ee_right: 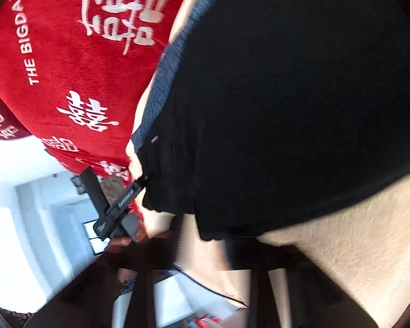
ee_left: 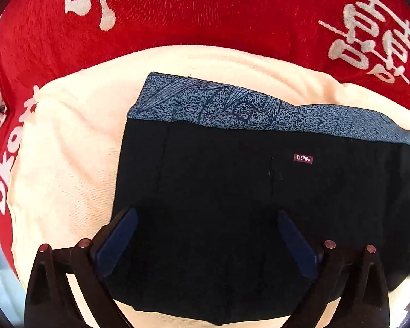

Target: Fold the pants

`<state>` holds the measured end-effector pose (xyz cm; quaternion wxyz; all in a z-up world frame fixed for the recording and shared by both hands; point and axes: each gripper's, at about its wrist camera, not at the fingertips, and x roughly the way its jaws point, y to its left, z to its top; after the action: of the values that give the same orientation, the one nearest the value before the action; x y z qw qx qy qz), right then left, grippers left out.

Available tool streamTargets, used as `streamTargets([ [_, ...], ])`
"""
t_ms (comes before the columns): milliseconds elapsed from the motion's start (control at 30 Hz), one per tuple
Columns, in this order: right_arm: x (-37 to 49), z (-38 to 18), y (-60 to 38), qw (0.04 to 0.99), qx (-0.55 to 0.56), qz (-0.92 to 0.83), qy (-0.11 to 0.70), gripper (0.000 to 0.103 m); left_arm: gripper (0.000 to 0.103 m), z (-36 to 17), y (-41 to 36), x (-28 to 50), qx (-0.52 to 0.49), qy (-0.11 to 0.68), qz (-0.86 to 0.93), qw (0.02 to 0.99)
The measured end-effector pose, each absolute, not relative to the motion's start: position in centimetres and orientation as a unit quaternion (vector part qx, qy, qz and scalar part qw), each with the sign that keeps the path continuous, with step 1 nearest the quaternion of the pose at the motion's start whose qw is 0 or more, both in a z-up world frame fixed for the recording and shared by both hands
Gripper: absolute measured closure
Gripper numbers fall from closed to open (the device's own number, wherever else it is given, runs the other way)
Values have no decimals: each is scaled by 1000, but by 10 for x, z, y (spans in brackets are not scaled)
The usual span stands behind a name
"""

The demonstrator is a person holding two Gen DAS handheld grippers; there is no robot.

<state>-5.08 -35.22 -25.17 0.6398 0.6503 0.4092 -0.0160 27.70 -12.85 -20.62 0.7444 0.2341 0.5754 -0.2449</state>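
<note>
The black pants (ee_left: pixel 218 191) lie flat on a cream cloth (ee_left: pixel 68 147), with a blue speckled waistband (ee_left: pixel 232 109) at the far edge and a small "FASHION" label (ee_left: pixel 303 158). My left gripper (ee_left: pixel 207 218) hovers over the near part of the pants, jaws wide open, blue pads (ee_left: pixel 117 243) apart and empty. In the right wrist view the pants (ee_right: pixel 287 95) fill the frame, blurred and tilted, waistband (ee_right: pixel 161 87) at left. The left gripper's body (ee_right: pixel 114 207) shows at the pants' edge. My right gripper's own fingers are lost in dark blur at the bottom.
A red blanket with white characters (ee_left: pixel 205 13) lies under and beyond the cream cloth; it also shows in the right wrist view (ee_right: pixel 68 68). A white room with a window (ee_right: pixel 27 218) and dark furniture shows past the bed's edge.
</note>
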Motion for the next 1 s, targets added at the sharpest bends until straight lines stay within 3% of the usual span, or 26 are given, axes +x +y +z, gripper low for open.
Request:
streamTargets([
  [100,-52,-217,-344,680,604,-20,415,95,0,-205,-118,281,240,575,-254,740],
  [267,-63,-252,-325,652,598,-60,463,95,0,-212,-93,291,230,579,-257,739],
  [433,-74,-221,-328,666,551,-43,501,90,1,-202,-93,284,258,584,-234,733],
  [633,-65,-183,-393,734,448,-107,499,87,1,-163,-147,240,219,564,-312,732],
  [733,-53,-207,-425,730,428,-136,515,86,1,-185,-195,208,227,568,-352,709],
  [833,-67,-225,-439,724,445,-128,511,89,0,-227,-226,178,310,548,-335,701],
  [1000,-78,-208,-468,725,461,-153,488,81,0,-215,-229,201,250,585,-311,706],
])
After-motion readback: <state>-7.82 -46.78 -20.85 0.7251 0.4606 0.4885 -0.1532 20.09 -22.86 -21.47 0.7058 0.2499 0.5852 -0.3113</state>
